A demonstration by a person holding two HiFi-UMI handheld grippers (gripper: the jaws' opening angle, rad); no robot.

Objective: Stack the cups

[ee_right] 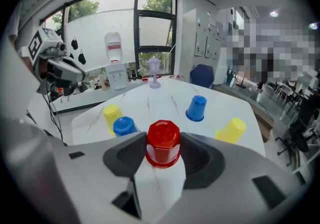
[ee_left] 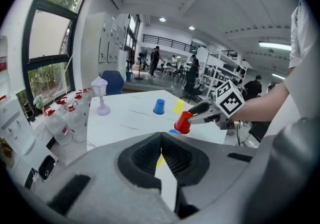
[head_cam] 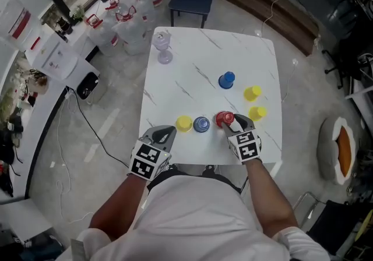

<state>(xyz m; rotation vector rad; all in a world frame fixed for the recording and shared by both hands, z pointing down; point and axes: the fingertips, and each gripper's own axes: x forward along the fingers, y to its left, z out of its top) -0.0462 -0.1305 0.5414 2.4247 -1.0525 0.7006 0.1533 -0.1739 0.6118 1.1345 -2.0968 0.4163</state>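
White marbled tabletop (head_cam: 198,56) across the middle of the head view. At its lower edge, right of centre, right gripper (head_cam: 228,120) clenched on an upturned red cup (head_cam: 224,117), pads pressing its two sides, cup centred between the jaws in the right gripper view. At lower left, left gripper (head_cam: 165,133) closed tip to tip, holding nothing, just left of a yellow cup (head_cam: 184,123). Between that yellow cup and the red one, a near blue cup (head_cam: 201,124), just beside the red cup; from the left gripper view, red cup tilted, rim close over it. Higher up, a far blue cup (head_cam: 227,80). Toward the right edge, an upper yellow cup (head_cam: 252,93) and a lower yellow cup (head_cam: 257,113).
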